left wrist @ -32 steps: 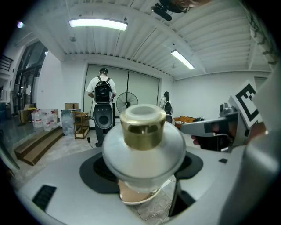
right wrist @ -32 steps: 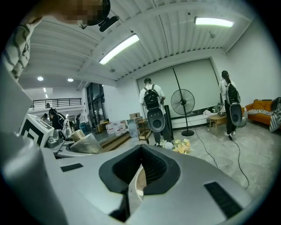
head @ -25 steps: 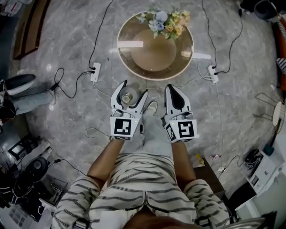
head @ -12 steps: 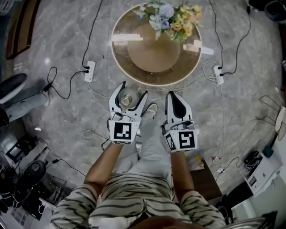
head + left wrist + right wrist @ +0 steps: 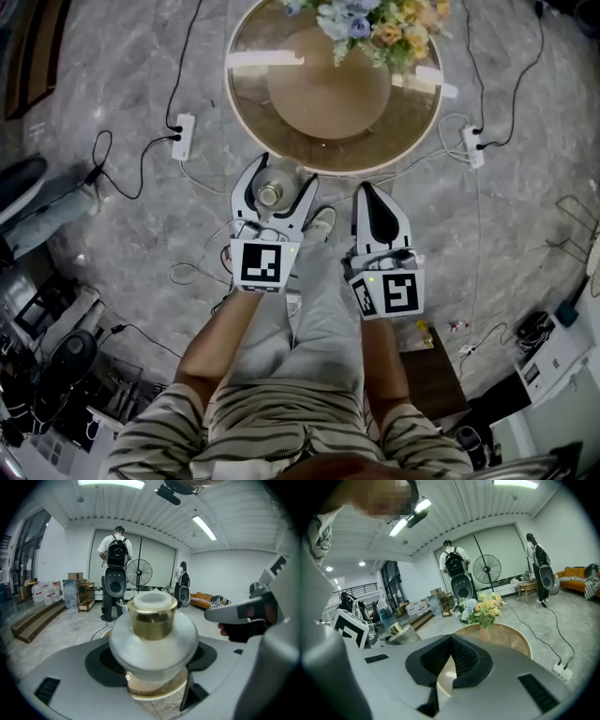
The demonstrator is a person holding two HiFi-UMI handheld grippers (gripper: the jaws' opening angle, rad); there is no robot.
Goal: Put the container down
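The container (image 5: 271, 194) is a rounded frosted glass jar with a gold neck and a white cap (image 5: 152, 616). My left gripper (image 5: 287, 172) is shut on its wide body, with the black pads (image 5: 101, 660) against its sides. It hangs above the floor just short of the round wooden table (image 5: 412, 122). Just to the right, my right gripper (image 5: 363, 187) is shut and holds nothing. In the right gripper view its ribbed pads (image 5: 461, 660) meet in front of the table (image 5: 511, 639). A bouquet of flowers (image 5: 375, 19) stands on the table's far side.
Two white power strips (image 5: 180, 136) (image 5: 473, 147) and their cables lie on the marble floor beside the table. My shoe (image 5: 322, 223) shows between the grippers. A wooden box (image 5: 436, 361) stands at the right. Far off, people with backpacks (image 5: 115, 569) and a fan (image 5: 139, 573) stand.
Both grippers have sunk and drawn nearer to the table's near edge. The left gripper keeps its hold on the container, and the right stays shut.
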